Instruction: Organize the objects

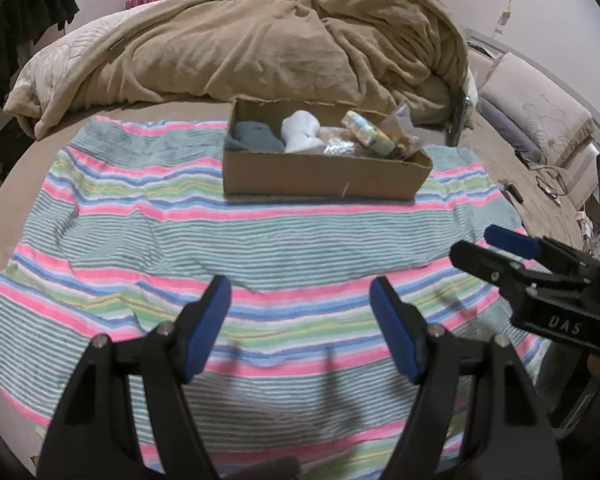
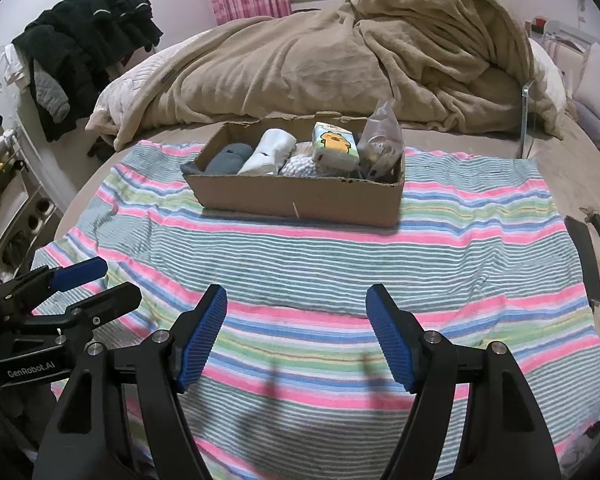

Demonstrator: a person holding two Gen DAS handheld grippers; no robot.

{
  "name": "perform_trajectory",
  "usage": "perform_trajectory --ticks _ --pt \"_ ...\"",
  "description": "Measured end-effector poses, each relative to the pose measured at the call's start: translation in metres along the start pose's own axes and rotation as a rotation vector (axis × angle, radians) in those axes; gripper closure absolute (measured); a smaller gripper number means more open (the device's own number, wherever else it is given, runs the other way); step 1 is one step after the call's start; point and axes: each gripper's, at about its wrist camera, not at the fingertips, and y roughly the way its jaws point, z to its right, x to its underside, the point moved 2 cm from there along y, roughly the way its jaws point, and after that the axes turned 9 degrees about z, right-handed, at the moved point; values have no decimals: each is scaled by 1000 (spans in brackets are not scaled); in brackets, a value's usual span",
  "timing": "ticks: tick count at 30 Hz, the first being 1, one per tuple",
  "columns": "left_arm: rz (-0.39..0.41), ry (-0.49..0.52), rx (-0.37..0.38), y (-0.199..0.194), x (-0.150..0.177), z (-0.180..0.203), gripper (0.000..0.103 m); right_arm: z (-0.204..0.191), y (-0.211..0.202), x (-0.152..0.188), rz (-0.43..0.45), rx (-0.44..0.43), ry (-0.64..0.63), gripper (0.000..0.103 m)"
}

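A shallow cardboard box (image 1: pixel 320 174) (image 2: pixel 300 200) sits on a striped towel (image 1: pixel 260 248) (image 2: pixel 340 256) on the bed. In it lie a grey sock roll (image 1: pixel 256 138) (image 2: pixel 230 156), a white sock roll (image 1: pixel 302 130) (image 2: pixel 270 150), a tissue pack with a duck print (image 2: pixel 336 144) (image 1: pixel 366 130), a bag of white beads (image 2: pixel 302 166) and a clear plastic bag (image 2: pixel 382 136). My left gripper (image 1: pixel 300 328) is open and empty, low over the towel's near part; it shows in the right wrist view (image 2: pixel 96 288). My right gripper (image 2: pixel 296 332) is open and empty; it shows in the left wrist view (image 1: pixel 492 244).
A heaped tan blanket (image 1: pixel 260 48) (image 2: pixel 360 52) lies behind the box. Pillows (image 1: pixel 540 112) and cables (image 1: pixel 548 184) are at the right. A dark phone-like slab (image 2: pixel 586 260) lies at the towel's right edge. Black clothes (image 2: pixel 84 48) hang at the left above shelves.
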Motion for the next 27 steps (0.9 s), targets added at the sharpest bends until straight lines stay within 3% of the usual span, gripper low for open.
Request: perform_trajectory --ticks 27 --pt "25 -4 12 -10 -5 1 30 -4 -5 -1 14 -6 -4 28"
